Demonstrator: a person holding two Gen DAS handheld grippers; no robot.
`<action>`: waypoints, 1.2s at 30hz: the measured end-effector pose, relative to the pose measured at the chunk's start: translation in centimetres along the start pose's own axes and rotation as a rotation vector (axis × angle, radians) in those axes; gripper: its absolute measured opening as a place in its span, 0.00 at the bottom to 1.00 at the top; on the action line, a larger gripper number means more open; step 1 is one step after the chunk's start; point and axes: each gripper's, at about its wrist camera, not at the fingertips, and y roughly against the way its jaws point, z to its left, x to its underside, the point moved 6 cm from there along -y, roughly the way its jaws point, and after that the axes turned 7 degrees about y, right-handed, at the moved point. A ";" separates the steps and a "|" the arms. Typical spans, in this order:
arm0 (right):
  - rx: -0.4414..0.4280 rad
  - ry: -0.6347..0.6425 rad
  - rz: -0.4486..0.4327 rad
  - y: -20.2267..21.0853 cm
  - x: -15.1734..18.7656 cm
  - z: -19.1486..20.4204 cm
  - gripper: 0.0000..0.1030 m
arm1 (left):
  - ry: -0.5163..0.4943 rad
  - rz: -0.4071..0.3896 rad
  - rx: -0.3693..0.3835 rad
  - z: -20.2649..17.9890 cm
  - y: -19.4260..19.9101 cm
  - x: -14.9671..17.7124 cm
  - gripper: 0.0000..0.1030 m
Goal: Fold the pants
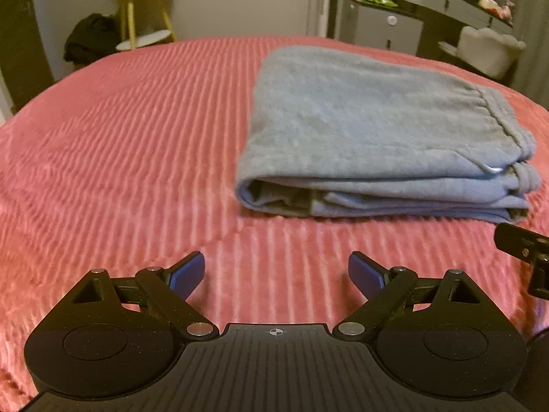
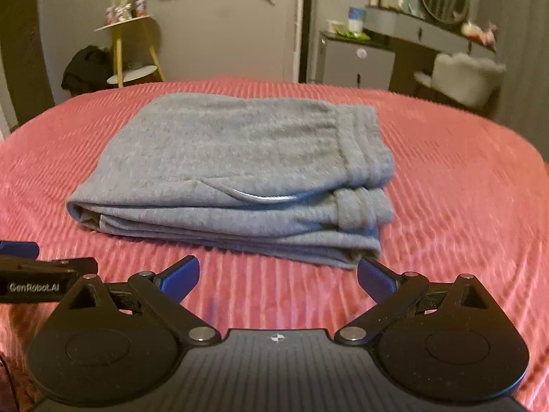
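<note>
We see the folded grey pants (image 2: 233, 171) lying crosswise at frame centre just beyond our wide-open, empty right gripper (image 2: 278, 279), while our left gripper (image 1: 276, 274), also open and empty, sits further off

Plenty of room here. The ribbed pink bedspread (image 1: 120, 144) is bare across its whole left half and along the near strip, so a hand can sweep in low from either side. The only bump on it is the folded grey fleece pants (image 2: 233, 158), a thick stack lying toward the right in the left wrist view, with open cover just in front of its near edge. The right gripper (image 2: 278, 276) hangs spread wide over that near strip, just short of the stack, and the left gripper (image 1: 276, 271) hangs beside it, apart from the pants. Past the far edge stand a yellow-legged side table (image 1: 137, 10) and a grey dresser (image 1: 387, 31).
</note>
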 end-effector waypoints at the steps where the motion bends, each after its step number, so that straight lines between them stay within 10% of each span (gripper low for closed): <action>1: -0.001 0.002 -0.008 -0.2 -0.1 0.2 0.96 | 0.006 -0.002 -0.003 0.3 -0.2 -0.1 0.92; 36: -0.022 -0.114 0.034 -2.5 0.4 -1.4 0.96 | -0.052 0.009 0.004 0.3 -0.6 0.2 0.92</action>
